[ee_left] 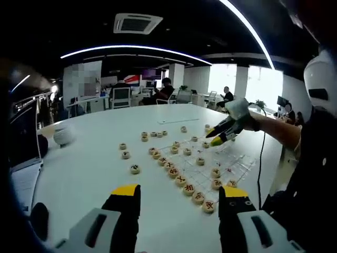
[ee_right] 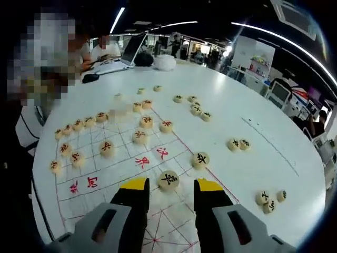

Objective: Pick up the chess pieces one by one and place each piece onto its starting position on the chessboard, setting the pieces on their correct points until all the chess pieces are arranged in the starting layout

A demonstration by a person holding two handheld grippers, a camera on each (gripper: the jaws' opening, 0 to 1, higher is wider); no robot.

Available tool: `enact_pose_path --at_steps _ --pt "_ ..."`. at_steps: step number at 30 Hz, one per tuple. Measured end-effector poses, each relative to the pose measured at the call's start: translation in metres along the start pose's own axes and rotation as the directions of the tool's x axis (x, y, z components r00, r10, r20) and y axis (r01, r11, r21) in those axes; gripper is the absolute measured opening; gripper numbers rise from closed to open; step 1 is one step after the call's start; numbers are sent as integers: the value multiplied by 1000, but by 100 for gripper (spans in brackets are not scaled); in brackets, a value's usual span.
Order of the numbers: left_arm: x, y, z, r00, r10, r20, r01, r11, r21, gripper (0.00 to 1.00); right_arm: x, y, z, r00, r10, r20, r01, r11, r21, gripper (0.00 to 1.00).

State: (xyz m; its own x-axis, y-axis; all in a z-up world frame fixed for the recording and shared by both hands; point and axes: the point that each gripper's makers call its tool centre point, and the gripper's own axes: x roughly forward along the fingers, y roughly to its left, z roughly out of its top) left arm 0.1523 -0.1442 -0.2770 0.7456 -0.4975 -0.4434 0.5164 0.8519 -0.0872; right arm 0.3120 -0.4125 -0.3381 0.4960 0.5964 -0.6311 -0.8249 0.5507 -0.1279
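Pale wooden chess pieces (ee_right: 169, 180) bore black or red characters — the clear chessboard (ee_right: 116, 174) carried red lines on a white table (ee_right: 274, 158); gripper jaws were black, yellow-tipped

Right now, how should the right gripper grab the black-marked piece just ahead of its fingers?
Grip the piece across its round rim, coming straight down from above. It is a flat disc lying face up on the board, already between the open right gripper fingers, with clear space either side.
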Motion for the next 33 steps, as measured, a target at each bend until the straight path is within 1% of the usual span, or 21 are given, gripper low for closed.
enact_pose_path --at_steps 2,4,5,7,9,12,14,15,19,21,24,28,29,33 --pt "1 0 0 1000 -1 -2 1 1000 2 61 -16 -5 -5 999 -28 20 28 999 21 36" --pt "2 -1 1 1000 -4 -3 4 1000 5 61 -33 -8 -11 997 -55 49 54 998 32 41" --pt "3 -2 2 1000 -6 -2 6 1000 8 61 -42 -10 -15 995 -80 61 76 995 64 41" --pt "4 -2 4 1000 -9 0 9 1000 14 61 -57 -11 -20 991 -105 88 96 991 97 41" --pt "5 0 8 1000 -5 9 5 1000 18 61 -76 -13 -30 983 -147 108 131 981 139 41" --pt "6 1 14 1000 3 21 -4 1000 26 60 -103 -15 -47 968 -216 129 190 963 191 42" --pt "8 1 17 1000 1 27 -2 1000 29 60 -117 -10 -56 960 -238 146 204 954 218 42" --pt "9 0 18 1000 -2 29 1 1000 31 60 -123 -7 -59 952 -258 165 216 948 235 42" --pt "13 -5 20 1000 -13 27 12 999 37 60 -141 6 -75 933 -306 189 238 919 315 42" --pt "15 -7 20 1000 -19 23 18 999 42 60 -150 12 -84 923 -334 189 256 902 347 42" --pt "16 -9 21 999 -25 19 24 999 48 60 -156 14 -90 912 -362 193 272 885 377 42" --pt "16 -11 21 999 -32 14 32 998 57 60 -157 10 -88 910 -366 192 276 883 379 41" --pt "16 -11 21 999 -32 15 31 998 57 60 -157 8 -86 912 -362 192 273 886 374 40" --pt "11 -10 21 1000 -22 20 21 998 54 60 -155 -2 -70 919 -339 203 258 904 341 40"
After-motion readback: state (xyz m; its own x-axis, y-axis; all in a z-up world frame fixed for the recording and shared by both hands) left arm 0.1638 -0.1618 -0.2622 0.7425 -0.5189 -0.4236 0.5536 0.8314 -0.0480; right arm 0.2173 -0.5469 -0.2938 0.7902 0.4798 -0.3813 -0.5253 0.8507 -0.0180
